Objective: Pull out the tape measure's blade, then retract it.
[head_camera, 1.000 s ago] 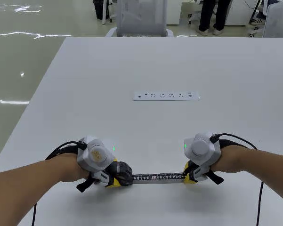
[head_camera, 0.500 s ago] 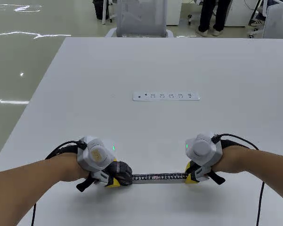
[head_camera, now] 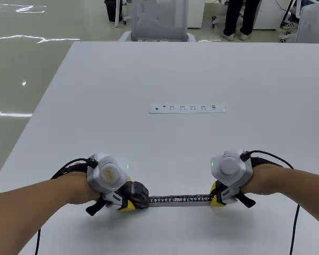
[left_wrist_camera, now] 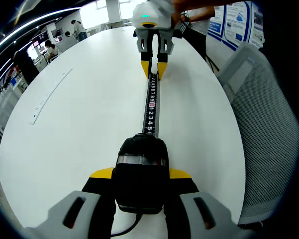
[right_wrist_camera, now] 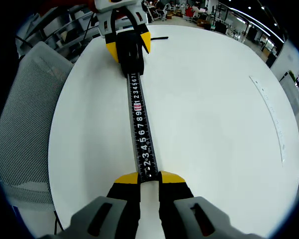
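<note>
Presently, left gripper [left_wrist_camera: 142, 175] clamped on black plastic tape measure case [left_wrist_camera: 142, 159] near front edge of white tabletop [head_camera: 175, 69]. Right gripper [right_wrist_camera: 149, 178] pinched tip of black numbered steel blade [right_wrist_camera: 138, 114]. Blade partly extended between grippers. Pull-out apparently under way; retraction outstanding.

Opposed gripper views along one shared blade [left_wrist_camera: 151, 107]

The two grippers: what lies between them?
In the head view, the tape's blade runs over the table from the black case in the left gripper to the right gripper, which pinches its tip.
</note>
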{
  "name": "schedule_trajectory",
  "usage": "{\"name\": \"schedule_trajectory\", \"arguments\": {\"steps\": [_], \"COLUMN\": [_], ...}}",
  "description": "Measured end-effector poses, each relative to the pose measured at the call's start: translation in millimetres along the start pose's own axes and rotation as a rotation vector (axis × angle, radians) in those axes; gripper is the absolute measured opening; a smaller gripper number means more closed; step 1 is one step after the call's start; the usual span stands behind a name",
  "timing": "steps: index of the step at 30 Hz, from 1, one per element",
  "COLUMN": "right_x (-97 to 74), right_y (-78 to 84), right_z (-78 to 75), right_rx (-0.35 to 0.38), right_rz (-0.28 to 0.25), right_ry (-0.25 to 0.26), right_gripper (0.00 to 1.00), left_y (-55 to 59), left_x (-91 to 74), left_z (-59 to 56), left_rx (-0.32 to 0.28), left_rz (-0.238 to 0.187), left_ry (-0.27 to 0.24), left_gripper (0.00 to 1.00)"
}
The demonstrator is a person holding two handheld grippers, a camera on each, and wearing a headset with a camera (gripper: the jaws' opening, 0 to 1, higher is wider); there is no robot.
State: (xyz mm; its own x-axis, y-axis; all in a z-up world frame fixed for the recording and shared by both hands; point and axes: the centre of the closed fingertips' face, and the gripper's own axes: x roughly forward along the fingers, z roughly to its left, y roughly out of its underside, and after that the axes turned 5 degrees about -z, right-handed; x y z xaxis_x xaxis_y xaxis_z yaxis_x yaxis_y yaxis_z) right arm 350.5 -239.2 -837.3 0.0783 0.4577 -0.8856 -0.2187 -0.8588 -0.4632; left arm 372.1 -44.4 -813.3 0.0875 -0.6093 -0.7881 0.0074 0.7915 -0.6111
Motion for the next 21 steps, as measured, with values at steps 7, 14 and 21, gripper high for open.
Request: {"name": "schedule_trajectory", "arguments": {"steps": [7, 14, 21], "right_x": [-1.0, -2.1, -2.8], "right_y": [2.0, 4.0, 5.5], "right_z": [-0.1, -0.3, -0.8], "right_rx": [0.003, 0.004, 0.011], "right_rz": [0.000, -0.001, 0.000], "right_ry": [0.002, 0.003, 0.004], "right_gripper": [0.12, 0.12, 0.12], "left_y": [0.2, -0.4, -0.1], "left_x": [0.0, -0.2, -0.1], "left_z": [0.0, -0.3, -0.1], "left_rx": [0.000, 0.000, 0.000], "left_rz": [0.000, -0.001, -0.001], "left_ry": [0.000, 0.000, -0.001], "left_gripper": [0.33, 0.33, 0.33]}}
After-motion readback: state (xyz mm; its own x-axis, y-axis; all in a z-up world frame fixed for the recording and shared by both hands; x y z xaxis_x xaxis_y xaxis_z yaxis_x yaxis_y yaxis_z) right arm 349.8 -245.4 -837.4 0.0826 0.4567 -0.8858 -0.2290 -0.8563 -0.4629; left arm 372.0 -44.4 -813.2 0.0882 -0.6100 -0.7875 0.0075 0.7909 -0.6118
